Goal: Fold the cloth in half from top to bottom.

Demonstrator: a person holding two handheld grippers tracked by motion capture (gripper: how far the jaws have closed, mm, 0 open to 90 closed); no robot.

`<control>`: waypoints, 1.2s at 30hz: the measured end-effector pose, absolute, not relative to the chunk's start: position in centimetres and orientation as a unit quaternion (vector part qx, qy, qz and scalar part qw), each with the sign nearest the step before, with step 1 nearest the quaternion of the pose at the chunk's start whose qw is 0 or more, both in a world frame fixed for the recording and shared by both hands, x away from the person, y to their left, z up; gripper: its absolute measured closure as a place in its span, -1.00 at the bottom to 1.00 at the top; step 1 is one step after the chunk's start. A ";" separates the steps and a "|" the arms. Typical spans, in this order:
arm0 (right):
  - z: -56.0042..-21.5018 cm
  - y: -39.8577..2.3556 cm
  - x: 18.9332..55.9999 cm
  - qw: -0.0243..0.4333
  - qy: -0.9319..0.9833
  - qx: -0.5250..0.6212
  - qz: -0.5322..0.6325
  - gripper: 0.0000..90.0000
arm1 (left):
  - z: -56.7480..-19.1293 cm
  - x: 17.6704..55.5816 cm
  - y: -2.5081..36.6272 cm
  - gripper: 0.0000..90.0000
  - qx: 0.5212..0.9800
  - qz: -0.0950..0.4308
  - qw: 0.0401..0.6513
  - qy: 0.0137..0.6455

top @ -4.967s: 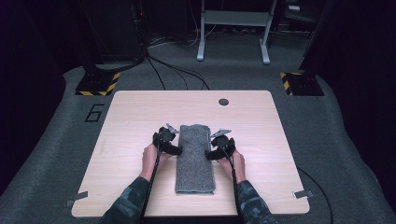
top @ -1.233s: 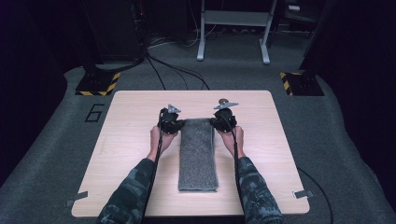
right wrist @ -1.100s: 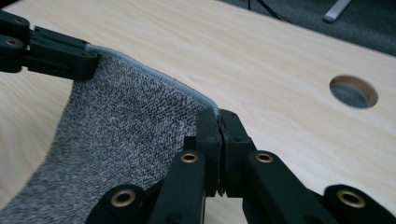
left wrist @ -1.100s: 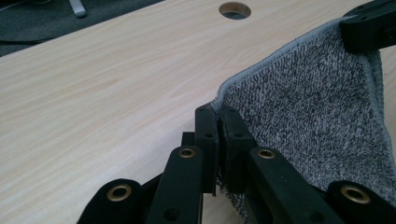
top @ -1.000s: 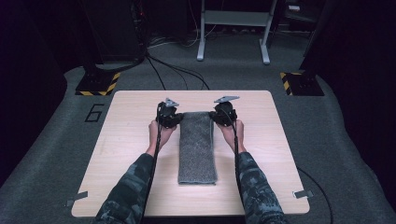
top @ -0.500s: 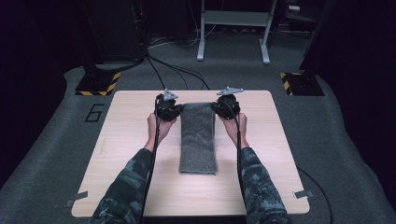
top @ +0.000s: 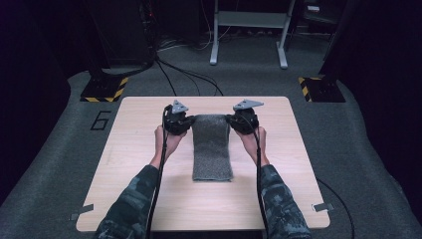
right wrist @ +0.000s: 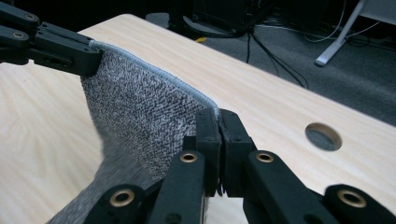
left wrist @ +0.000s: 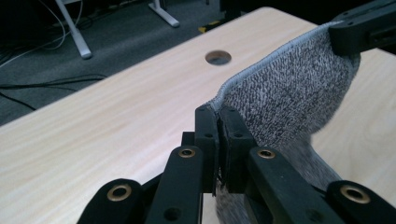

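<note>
Left gripper [top: 185, 121] and right gripper [top: 234, 121] both clamped tight on the far corners of the grey towel [top: 211, 147] — one corner each. Far edge lifted off the wooden table [top: 134, 164], near end on the tabletop — mid-table, between the person's forearms.

A long grey knitted towel [top: 212, 149] lies lengthwise on the light wooden table [top: 134, 164]. The black left gripper [top: 180, 122] meets the towel's far left corner; the black right gripper [top: 241, 122] meets its far right corner. Both far corners appear raised, while the near end rests flat. Camouflage sleeves [top: 130, 209] enter from below.
</note>
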State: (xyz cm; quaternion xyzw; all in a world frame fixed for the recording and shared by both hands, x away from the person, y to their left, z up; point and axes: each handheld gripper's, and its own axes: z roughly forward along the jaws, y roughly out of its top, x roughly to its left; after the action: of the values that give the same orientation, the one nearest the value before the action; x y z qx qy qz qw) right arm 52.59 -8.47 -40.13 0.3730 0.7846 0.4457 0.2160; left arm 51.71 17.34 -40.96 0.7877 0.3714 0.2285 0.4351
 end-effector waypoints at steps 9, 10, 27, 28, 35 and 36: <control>-42.6 -9.2 50.0 0.189 0.790 0.370 0.451 0.96 | -42.8 49.1 17.6 0.93 0.806 0.207 0.429 0.352; -42.8 -9.2 49.6 0.187 0.790 0.371 0.451 0.95 | -43.0 48.8 17.6 0.93 0.808 0.203 0.429 0.349; -46.9 -9.7 45.6 0.153 0.799 0.382 0.438 0.95 | -46.8 45.9 17.8 0.89 0.824 0.139 0.427 0.346; -47.0 -9.8 45.4 0.154 0.800 0.380 0.438 0.95 | -46.8 45.8 17.8 0.89 0.825 0.140 0.426 0.343; -47.7 -9.9 44.1 0.151 0.811 0.374 0.424 0.95 | -48.0 44.6 17.8 0.79 0.834 0.115 0.419 0.340; -47.9 -10.0 43.9 0.146 0.810 0.375 0.426 0.94 | -48.3 44.5 17.8 0.77 0.832 0.114 0.421 0.343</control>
State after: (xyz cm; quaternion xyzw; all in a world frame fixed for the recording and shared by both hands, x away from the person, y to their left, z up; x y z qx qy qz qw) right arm 43.89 -9.98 -47.85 0.3753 0.8103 0.4257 0.1463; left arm 44.48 17.82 -48.27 0.8320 0.3434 0.1138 0.4206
